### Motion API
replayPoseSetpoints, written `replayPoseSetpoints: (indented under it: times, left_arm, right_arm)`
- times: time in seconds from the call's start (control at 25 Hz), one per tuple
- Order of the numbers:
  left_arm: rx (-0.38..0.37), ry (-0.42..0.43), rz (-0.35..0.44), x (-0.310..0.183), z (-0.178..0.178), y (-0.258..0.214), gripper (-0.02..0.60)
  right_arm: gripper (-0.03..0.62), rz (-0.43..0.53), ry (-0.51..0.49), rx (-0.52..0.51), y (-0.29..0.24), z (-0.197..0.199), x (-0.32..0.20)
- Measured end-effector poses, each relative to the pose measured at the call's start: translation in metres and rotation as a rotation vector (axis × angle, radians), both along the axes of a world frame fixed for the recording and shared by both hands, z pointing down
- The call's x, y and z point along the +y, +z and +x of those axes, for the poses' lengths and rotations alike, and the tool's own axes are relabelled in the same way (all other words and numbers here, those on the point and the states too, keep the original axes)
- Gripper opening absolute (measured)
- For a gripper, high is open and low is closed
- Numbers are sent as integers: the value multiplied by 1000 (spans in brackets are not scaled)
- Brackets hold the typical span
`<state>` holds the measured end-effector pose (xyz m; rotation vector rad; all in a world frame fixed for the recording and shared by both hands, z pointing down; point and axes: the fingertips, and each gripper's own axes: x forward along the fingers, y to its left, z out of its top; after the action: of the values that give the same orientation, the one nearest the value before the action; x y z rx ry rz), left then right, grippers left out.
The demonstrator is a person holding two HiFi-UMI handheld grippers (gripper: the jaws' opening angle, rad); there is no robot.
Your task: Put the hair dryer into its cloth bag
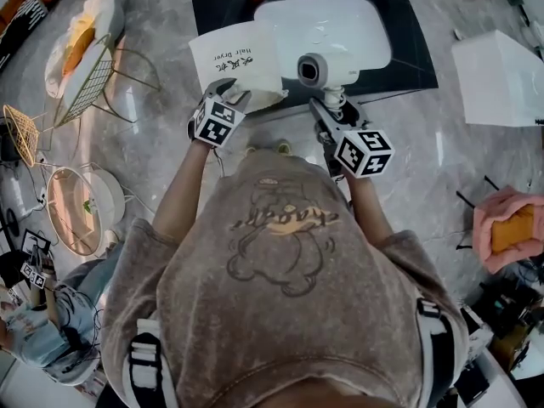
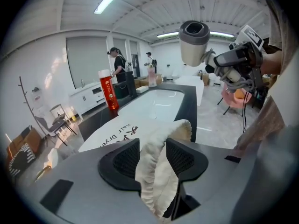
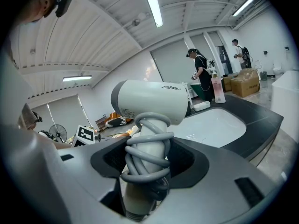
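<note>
The hair dryer [image 1: 319,68], white with its grey cord wound round the handle, is held up in the air over the near edge of the dark counter [image 1: 416,49], in front of the white basin [image 1: 340,24]. The right gripper [image 3: 149,160] is clamped wide around that wrapped handle. Just beside it lies the cloth bag [image 1: 238,58], flat on the counter's edge with its "Hair Dryer" print showing, and the left gripper [image 2: 153,157] has its jaws half closed, pinching the bag's gathered white rim.
</note>
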<state>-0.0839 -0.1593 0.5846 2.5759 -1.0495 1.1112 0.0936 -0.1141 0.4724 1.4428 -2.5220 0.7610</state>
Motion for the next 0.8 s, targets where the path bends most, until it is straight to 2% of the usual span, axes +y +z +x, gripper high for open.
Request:
replayPoseSetpoints:
  times: [0.12,0.44,0.8]
  left_arm:
    - [19,-2,-6,-2,1,-4,150]
    - [78,-12,-44,-12,1,-19,89]
    - [161,-24,-135,-26,8,-43,61]
  right_arm:
    - [245,2,3,-1,0,1,1]
    - [245,-3,3,-5,2,0,3]
    - [245,-17,-35,17,6,-2,9]
